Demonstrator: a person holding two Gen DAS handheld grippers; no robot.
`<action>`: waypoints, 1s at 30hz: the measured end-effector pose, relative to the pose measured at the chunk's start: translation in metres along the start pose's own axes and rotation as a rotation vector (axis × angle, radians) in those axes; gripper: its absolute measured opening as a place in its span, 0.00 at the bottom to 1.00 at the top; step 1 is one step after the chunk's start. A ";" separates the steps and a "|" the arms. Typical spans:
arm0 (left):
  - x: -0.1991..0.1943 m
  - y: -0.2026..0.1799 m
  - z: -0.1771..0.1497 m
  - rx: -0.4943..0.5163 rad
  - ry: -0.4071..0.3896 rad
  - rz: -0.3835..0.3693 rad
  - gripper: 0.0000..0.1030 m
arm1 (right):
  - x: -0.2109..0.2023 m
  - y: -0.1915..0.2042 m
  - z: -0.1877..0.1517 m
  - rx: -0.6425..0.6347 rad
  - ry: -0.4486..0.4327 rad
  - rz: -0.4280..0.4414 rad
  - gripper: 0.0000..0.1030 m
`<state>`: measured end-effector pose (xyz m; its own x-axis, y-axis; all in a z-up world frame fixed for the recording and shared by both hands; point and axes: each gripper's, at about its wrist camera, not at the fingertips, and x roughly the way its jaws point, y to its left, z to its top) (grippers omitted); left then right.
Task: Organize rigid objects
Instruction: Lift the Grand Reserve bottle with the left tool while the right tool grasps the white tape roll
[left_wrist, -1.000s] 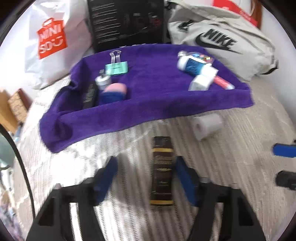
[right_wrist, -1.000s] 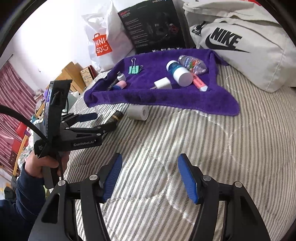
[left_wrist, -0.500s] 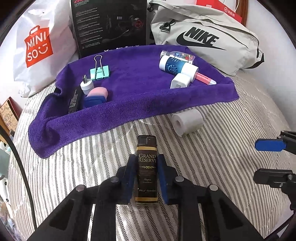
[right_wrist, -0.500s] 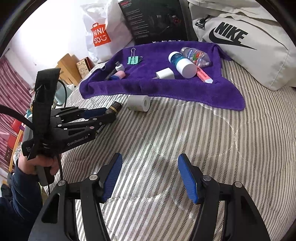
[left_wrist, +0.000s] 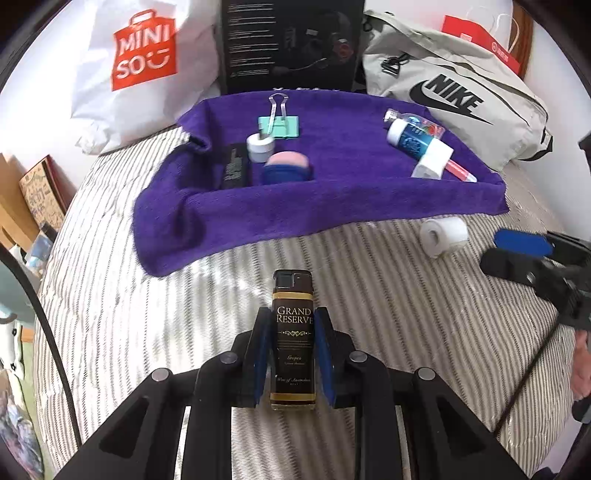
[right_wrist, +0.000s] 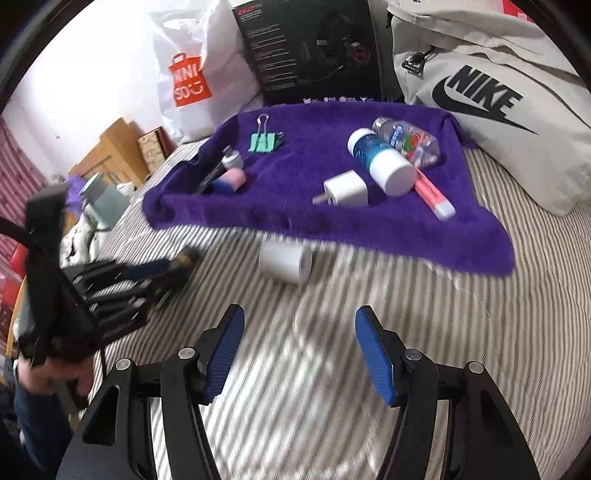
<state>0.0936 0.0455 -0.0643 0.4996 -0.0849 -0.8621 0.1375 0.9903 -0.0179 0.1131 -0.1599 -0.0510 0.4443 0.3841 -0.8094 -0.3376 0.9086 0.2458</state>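
My left gripper (left_wrist: 293, 325) is shut on a dark "Grand Reserve" lighter (left_wrist: 293, 332) and holds it above the striped bedcover, short of the purple towel (left_wrist: 332, 206). The towel holds a green binder clip (left_wrist: 279, 123), a pink-and-blue item (left_wrist: 286, 168), a blue-and-white bottle (right_wrist: 380, 158), a white charger plug (right_wrist: 345, 190) and a pink marker (right_wrist: 434, 195). A white tape roll (right_wrist: 284, 262) lies on the bed just in front of the towel. My right gripper (right_wrist: 299, 350) is open and empty, low over the bed, pointing at the roll.
A grey Nike bag (left_wrist: 461, 96), a black headset box (left_wrist: 291, 40) and a white Miniso bag (left_wrist: 144, 55) stand behind the towel. The bed edge drops off at the left, with wooden furniture (right_wrist: 110, 147) beyond.
My left gripper closed on the lighter and lifted it toward the towel. My right gripper moved forward toward the tape roll, still open.
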 end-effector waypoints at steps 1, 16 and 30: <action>-0.001 0.003 -0.001 -0.004 -0.001 -0.004 0.22 | 0.003 0.002 0.003 0.003 -0.007 -0.008 0.60; -0.001 0.011 -0.005 -0.023 -0.019 -0.050 0.22 | 0.050 0.034 0.014 -0.049 -0.044 -0.131 0.33; 0.001 0.010 -0.002 -0.023 -0.019 -0.044 0.22 | 0.047 0.020 0.012 -0.065 -0.056 -0.085 0.31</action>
<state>0.0938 0.0552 -0.0658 0.5099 -0.1298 -0.8504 0.1400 0.9879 -0.0669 0.1374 -0.1220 -0.0779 0.5191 0.3159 -0.7942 -0.3491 0.9265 0.1404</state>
